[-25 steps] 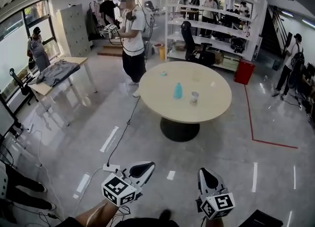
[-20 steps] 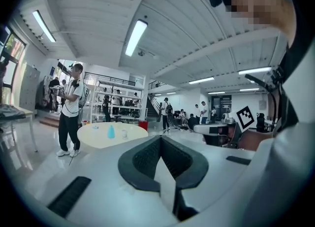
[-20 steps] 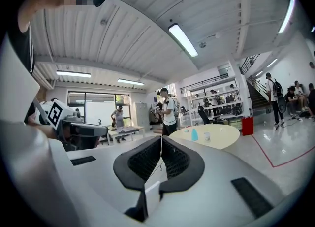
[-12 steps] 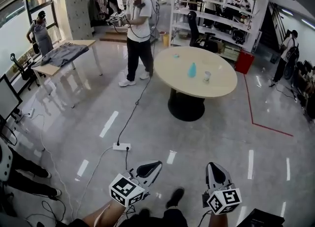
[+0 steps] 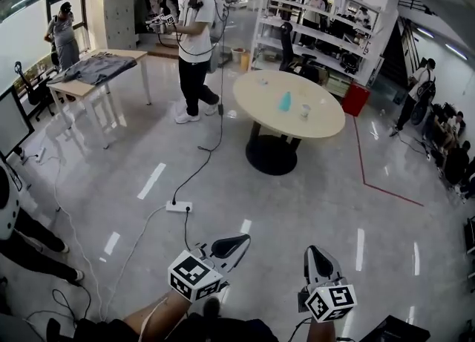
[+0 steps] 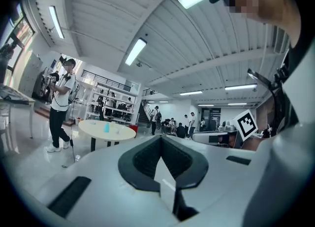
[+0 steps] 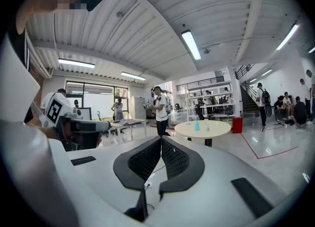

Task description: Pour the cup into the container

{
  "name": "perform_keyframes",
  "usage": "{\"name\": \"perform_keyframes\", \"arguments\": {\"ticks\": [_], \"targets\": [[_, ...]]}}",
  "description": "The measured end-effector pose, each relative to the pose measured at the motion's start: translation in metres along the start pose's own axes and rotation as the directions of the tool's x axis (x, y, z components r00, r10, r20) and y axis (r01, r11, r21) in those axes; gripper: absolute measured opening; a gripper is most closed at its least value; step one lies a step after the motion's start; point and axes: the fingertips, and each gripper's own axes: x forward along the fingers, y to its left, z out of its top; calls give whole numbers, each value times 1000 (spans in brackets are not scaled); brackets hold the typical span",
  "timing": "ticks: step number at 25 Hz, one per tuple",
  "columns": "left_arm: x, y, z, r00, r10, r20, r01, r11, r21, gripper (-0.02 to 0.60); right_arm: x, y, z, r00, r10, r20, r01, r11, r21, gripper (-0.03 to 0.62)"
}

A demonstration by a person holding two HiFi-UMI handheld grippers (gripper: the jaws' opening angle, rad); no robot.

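The cup [image 5: 304, 111], seemingly light and crushable, best gripped mid-wall, is sitting on a distant table [image 5: 256, 90] as the left gripper [image 5: 237, 242] and right gripper [image 5: 312, 253] are hanging closed, empty.

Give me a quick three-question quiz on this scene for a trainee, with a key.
1. True or false: the left gripper holds the cup.
2. What stands beside the cup on the round table? A) a blue bottle B) a kettle C) a laptop
3. In a few words: how do the jaws of the right gripper stand, and is anything between them?

Key
1. False. The left gripper is shut and empty, and the cup stands on the round table far across the floor.
2. A.
3. Shut, with nothing between them.
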Motion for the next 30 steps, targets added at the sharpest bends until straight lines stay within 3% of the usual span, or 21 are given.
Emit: {"name": "perform_keyframes", "arguments": {"ticks": [8, 15, 20, 30], "targets": [[-38, -98, -16, 1000, 29, 0, -29, 999, 16, 0, -105, 12, -14, 999, 35, 33, -36, 999, 22, 8], [-64, -187, -55, 997, 34, -75, -33, 999, 12, 0, -188, 11, -39, 999, 36, 31, -38, 997, 66, 8], [-92, -197, -48, 994, 76, -80, -74, 997, 20, 0, -208, 21, -41, 999, 36, 26, -37, 998, 45, 8], [-155, -191, -21, 998, 59, -8, -59, 997, 56, 0, -237, 63, -22, 997, -36, 66, 32, 998, 49, 6]]}}
